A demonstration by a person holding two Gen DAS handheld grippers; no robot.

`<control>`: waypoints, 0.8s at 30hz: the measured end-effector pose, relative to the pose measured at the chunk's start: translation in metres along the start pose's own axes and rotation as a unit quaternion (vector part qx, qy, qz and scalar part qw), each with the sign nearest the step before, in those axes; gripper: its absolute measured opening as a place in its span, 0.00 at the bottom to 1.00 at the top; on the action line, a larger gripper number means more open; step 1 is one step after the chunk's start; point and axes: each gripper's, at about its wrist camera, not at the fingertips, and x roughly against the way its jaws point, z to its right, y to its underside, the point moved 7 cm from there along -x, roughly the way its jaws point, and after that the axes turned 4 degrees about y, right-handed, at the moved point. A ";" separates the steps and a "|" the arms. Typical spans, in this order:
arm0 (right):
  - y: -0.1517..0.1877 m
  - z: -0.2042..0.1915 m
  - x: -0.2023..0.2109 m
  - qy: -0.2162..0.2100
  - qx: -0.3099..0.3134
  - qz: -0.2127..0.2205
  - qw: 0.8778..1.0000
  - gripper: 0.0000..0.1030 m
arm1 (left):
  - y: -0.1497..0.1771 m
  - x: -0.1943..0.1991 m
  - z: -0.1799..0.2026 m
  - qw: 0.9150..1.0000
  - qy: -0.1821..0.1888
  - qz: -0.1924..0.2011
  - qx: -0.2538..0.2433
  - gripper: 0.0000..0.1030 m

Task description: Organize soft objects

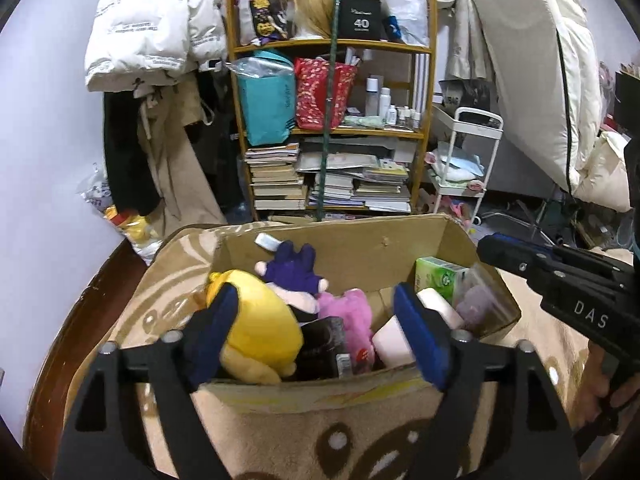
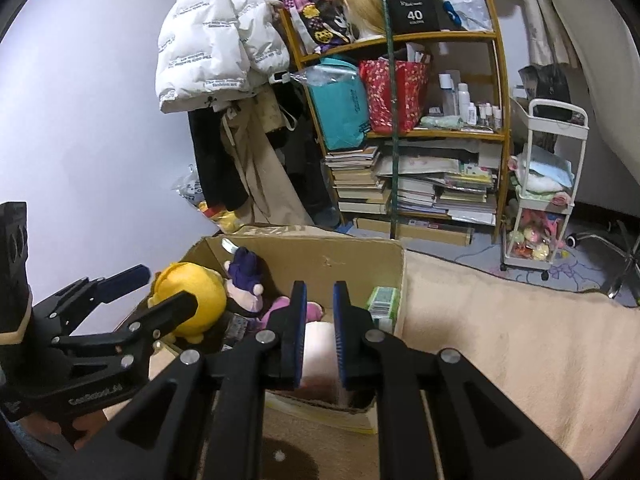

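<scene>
Both grippers are rocking the same look: matte black linkage arms with triangular cutouts and round silver pivot screws just behind the jaws. The left gripper is wearing thick blue pads on the inner faces of its fingers, and the right gripper is too. White lettering is showing on the black bodies behind the jaws.

The left gripper hangs wide open over the cardboard box, its left pad against the yellow plush. Purple and pink plushes lie beside it (a green carton sits far right).
</scene>
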 end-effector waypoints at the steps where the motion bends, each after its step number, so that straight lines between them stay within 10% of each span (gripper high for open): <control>1: -0.001 -0.001 0.001 0.002 0.002 0.001 1.000 0.13 | 0.001 0.004 -0.002 1.000 -0.005 0.004 0.001 0.80; 24: 0.002 -0.018 0.123 0.033 0.024 0.057 0.998 1.00 | 0.017 0.117 -0.020 0.998 -0.054 0.036 0.007 0.93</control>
